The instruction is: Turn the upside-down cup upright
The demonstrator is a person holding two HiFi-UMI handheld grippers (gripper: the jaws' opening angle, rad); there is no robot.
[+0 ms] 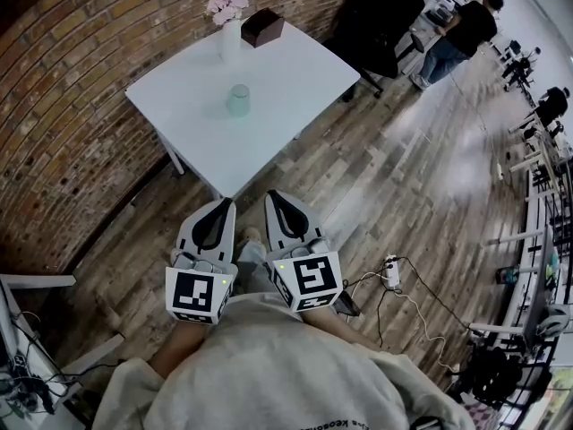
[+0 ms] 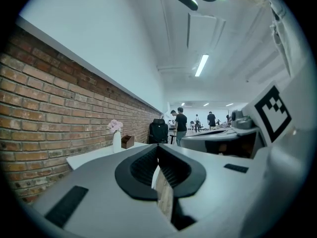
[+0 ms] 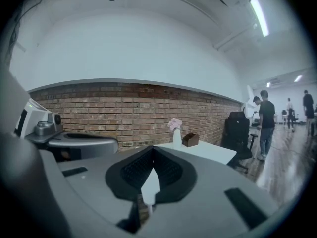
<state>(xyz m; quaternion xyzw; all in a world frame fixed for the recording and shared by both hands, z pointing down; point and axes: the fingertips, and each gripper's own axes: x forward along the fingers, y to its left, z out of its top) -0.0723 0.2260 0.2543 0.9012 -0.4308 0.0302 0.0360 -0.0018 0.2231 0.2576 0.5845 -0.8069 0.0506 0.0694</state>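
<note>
A brick wall (image 1: 63,106) runs beside a plank floor (image 1: 403,177). A white table (image 1: 286,79) stands near it, a black chair (image 1: 380,16) behind; strip lights (image 2: 201,65) glow overhead.

White table (image 1: 291,70) bears cup (image 1: 238,100), vase (image 1: 230,39), perhaps a box (image 1: 261,28).

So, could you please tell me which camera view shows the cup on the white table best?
The head view: the pale green cup stands in plain sight near the middle of the white table. Neither gripper view shows it; each catches only the table's far part with the flower vase and brown box.
</note>
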